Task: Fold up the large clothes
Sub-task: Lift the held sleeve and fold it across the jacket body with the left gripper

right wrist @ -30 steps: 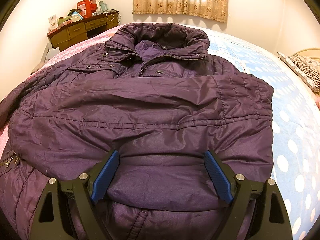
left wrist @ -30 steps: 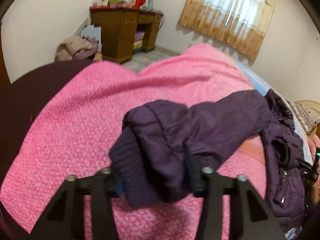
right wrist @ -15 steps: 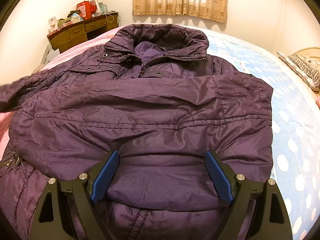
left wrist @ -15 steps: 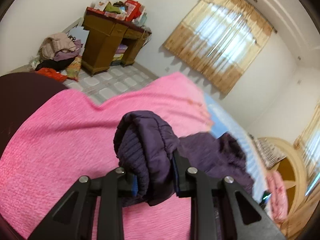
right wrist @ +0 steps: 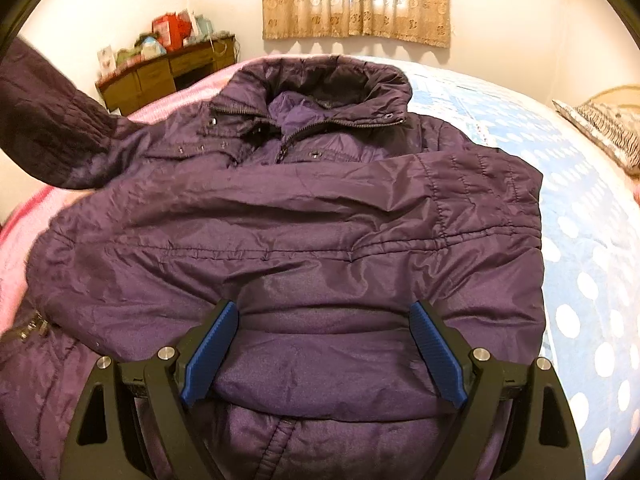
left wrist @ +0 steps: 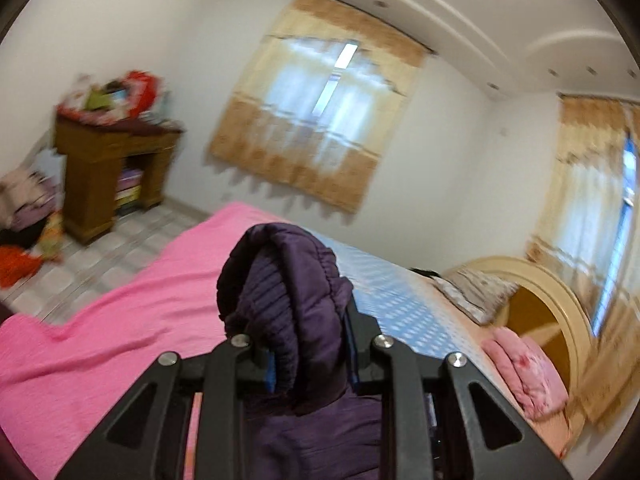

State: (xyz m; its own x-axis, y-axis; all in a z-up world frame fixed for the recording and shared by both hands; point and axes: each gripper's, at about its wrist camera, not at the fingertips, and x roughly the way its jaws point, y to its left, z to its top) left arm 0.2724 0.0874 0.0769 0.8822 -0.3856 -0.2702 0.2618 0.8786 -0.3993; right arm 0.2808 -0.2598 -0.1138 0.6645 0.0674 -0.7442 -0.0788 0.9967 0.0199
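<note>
A purple jacket [right wrist: 304, 232] lies face up on the bed [right wrist: 588, 208], its collar toward the curtained window [right wrist: 356, 0] and one sleeve folded flat across the chest. The right gripper [right wrist: 324, 354] hovers low over the jacket's hem end with its blue-padded fingers [right wrist: 210, 354] wide apart, a puffed fold of the fabric lying between them; whether the pads touch the cloth cannot be told. The left gripper [left wrist: 308, 350] has its fingers clamped on the cuff [left wrist: 280, 296] of the other sleeve, and the ribbed knit end bunches up above the fingertips while the rest of the sleeve hangs down between the black arms of the tool. From the right wrist view that sleeve [right wrist: 52, 128] rises off the bed at the far left edge, lifted clear of the pink blanket [right wrist: 16, 272]. In the left wrist view the pink blanket [left wrist: 100, 332] covers the near side of the bed and a blue dotted sheet [left wrist: 404, 304] the far side. A wooden cabinet [left wrist: 108, 176] piled with clutter stands against the wall, and a pillow [left wrist: 476, 292] rests by the headboard [left wrist: 536, 296].
</note>
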